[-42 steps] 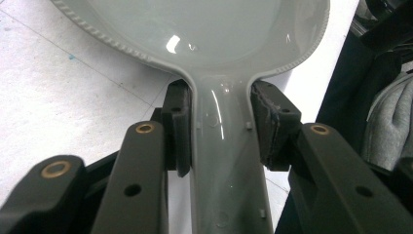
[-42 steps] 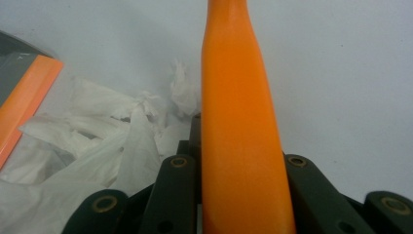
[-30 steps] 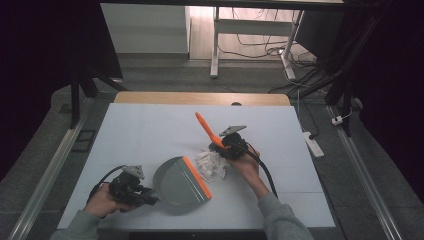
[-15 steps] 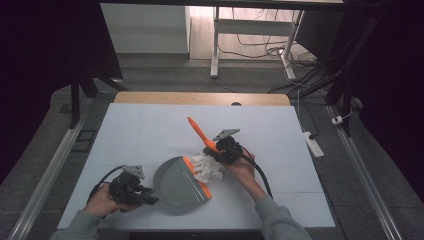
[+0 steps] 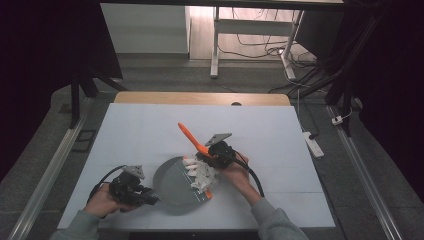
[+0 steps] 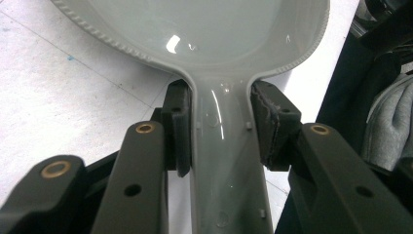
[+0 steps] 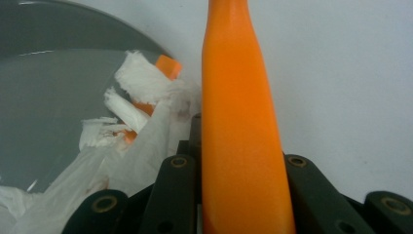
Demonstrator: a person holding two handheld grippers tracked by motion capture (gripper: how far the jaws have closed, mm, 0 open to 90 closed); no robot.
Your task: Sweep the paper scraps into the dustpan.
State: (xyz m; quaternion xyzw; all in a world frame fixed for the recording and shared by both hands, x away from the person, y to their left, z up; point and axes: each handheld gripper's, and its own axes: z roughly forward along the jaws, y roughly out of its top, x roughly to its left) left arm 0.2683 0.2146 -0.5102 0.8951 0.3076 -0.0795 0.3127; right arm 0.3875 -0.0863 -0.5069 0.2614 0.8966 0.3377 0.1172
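A grey dustpan (image 5: 172, 184) lies flat on the white table near the front. My left gripper (image 5: 136, 192) is shut on the dustpan's handle (image 6: 221, 165), its pads (image 6: 178, 122) pressing both sides. My right gripper (image 5: 214, 151) is shut on the orange handle (image 5: 189, 135) of a brush, which slants up and away to the left. The brush's orange head (image 5: 207, 195) rests at the pan's right rim, under crumpled white paper scraps (image 5: 200, 172). In the right gripper view the orange handle (image 7: 238, 97) rises between the jaws, with the paper scraps (image 7: 141, 112) lying over the pan's edge (image 7: 48, 97).
The white tabletop (image 5: 280, 135) stretches bare behind and to the right of the pan, ending in a wooden strip (image 5: 200, 97) at the far edge. A power strip (image 5: 313, 144) lies on the floor to the right. A grey sleeve (image 6: 389, 122) shows beside the left gripper.
My right gripper has moved left and slightly nearer with the brush, pushing the paper scraps onto the pan's right rim. The left gripper and pan have stayed put.
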